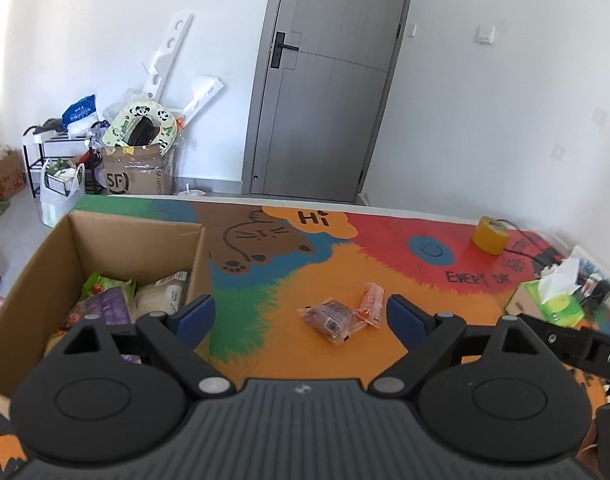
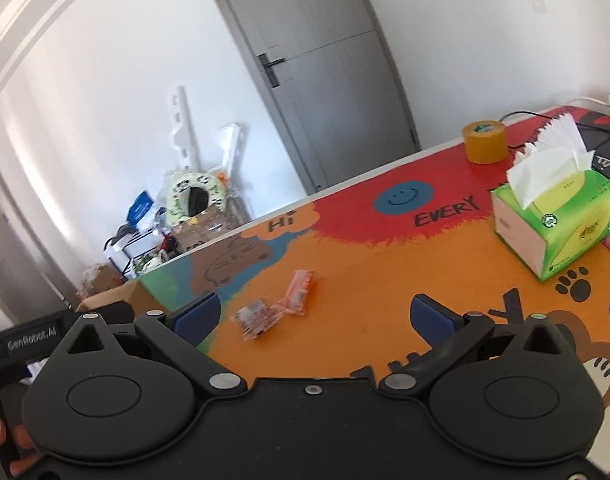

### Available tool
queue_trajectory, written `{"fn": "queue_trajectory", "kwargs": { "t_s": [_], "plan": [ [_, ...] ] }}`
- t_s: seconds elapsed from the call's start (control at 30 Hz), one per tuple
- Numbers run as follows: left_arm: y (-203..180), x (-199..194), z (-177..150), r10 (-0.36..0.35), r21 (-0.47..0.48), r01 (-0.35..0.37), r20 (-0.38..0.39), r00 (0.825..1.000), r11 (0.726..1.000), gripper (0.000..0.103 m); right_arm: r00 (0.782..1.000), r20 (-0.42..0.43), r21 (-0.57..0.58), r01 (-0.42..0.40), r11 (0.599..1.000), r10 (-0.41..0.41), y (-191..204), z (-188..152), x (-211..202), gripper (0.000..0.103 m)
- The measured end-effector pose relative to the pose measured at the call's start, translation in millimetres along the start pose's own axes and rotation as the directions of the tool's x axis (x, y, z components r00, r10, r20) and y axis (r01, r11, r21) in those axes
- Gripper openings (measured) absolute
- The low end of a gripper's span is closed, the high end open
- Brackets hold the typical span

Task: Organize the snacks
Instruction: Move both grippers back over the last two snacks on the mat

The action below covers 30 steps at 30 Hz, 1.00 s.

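Left tool [image 1: 301, 314] wide, snack packets [image 1: 341, 314] just ahead, untouched

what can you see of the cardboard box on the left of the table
The cardboard box is plain brown corrugated card, open at the top, with an upright inner wall at its right. It stands on the colourful painted table at its left edge. Inside lie several snack packets: green, purple and pale ones, piled loosely. Its near part is hidden behind the left gripper, which does not touch it.

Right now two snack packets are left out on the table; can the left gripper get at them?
Probably yes: the left gripper is open, the snack packets lie just ahead between its fingers, nothing between.
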<state>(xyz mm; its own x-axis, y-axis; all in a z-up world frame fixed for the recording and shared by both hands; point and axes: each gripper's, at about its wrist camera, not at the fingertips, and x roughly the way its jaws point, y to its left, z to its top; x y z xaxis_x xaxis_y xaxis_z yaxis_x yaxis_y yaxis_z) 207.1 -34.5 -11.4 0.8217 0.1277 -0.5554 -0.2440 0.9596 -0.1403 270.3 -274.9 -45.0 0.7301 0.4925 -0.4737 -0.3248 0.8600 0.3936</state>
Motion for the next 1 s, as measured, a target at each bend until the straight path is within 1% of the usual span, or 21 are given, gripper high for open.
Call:
{"fn": "queue_trajectory", "kwargs": {
  "t_s": [0.07,0.13,0.23,0.43,0.6,0.83,1.0],
  "plan": [
    [-4,10,1,0.016,0.009,-0.016,-0.018,1.0,1.0,0.091,1.0,-0.009,0.007,0.014,1.0,-0.014,-3,2,8,0.103],
    [-5,18,3,0.008,-0.006,-0.008,-0.021,1.0,1.0,0.091,1.0,-0.016,0.007,0.026,1.0,-0.025,-5,5,16,0.103],
    [-9,29,7,0.017,0.001,-0.017,-0.035,0.999,1.0,0.091,0.999,-0.028,0.031,0.015,0.999,-0.015,-10,9,25,0.103],
    [-12,56,12,0.021,-0.032,-0.023,-0.077,0.997,0.999,0.089,0.999,-0.034,0.05,0.012,0.999,-0.01,-15,14,38,0.102],
    [-16,71,9,0.034,-0.03,-0.037,-0.088,0.996,0.999,0.089,0.999,-0.037,0.065,0.0,0.998,0.002,-18,15,43,0.101],
    [-23,96,2,0.063,-0.022,-0.066,-0.121,0.991,0.998,0.086,0.999,-0.05,0.105,0.006,0.994,-0.001,-32,11,55,0.101],
    [-31,112,-4,0.063,-0.025,-0.068,-0.146,0.987,0.997,0.082,0.998,-0.058,0.12,0.009,0.993,-0.002,-37,7,64,0.1]
  ]
}}
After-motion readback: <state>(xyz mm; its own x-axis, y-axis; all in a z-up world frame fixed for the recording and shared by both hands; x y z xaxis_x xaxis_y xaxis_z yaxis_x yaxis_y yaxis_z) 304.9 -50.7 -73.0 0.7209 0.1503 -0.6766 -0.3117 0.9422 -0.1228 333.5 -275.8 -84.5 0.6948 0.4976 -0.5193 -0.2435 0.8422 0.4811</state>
